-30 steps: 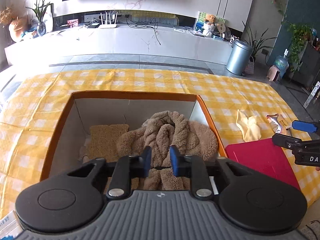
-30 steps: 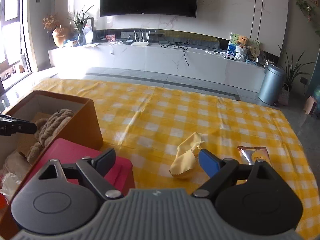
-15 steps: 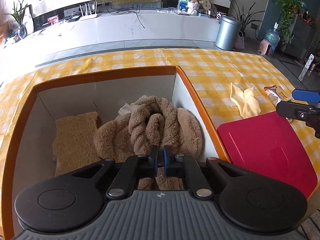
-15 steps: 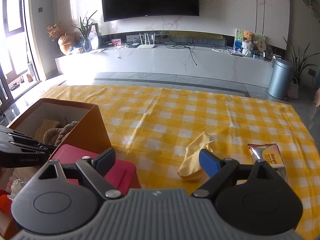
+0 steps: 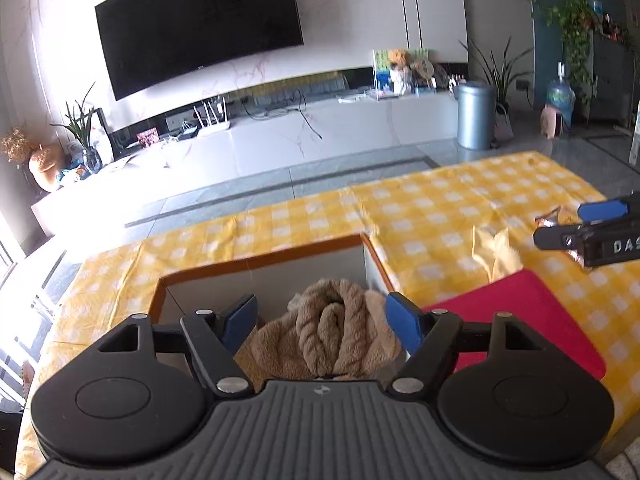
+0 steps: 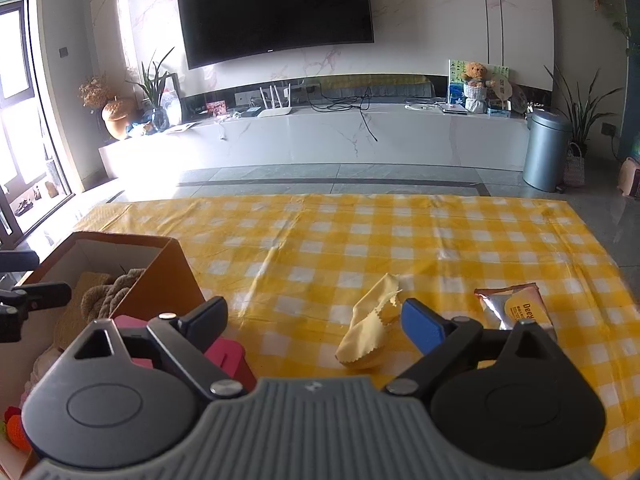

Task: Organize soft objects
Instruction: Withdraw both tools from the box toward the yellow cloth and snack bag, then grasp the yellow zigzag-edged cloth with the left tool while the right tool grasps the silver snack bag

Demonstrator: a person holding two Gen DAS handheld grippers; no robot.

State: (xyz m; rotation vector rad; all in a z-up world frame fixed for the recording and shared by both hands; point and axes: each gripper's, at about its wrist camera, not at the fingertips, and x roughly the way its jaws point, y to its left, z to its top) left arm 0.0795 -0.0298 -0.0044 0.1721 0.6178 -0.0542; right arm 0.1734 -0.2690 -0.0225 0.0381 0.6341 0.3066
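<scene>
Towel (image 5: 340, 328), brown, bundled: lies in orange box (image 5: 256, 260), lower centre; my left gripper (image 5: 322, 320) has just opened wide, empty. Right gripper (image 6: 316, 320) open, empty. Next: yellow cloth (image 6: 370, 340), centre frame, needs pinching; snack packet (image 6: 514, 308) beyond.

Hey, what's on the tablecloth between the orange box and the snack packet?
In the right wrist view, a crumpled yellow cloth lies between the orange box and the snack packet; otherwise bare checked tablecloth.

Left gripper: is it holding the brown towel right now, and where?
No. The left gripper has just been opening; the brown towel lies in the box, pads clear of it.
</scene>
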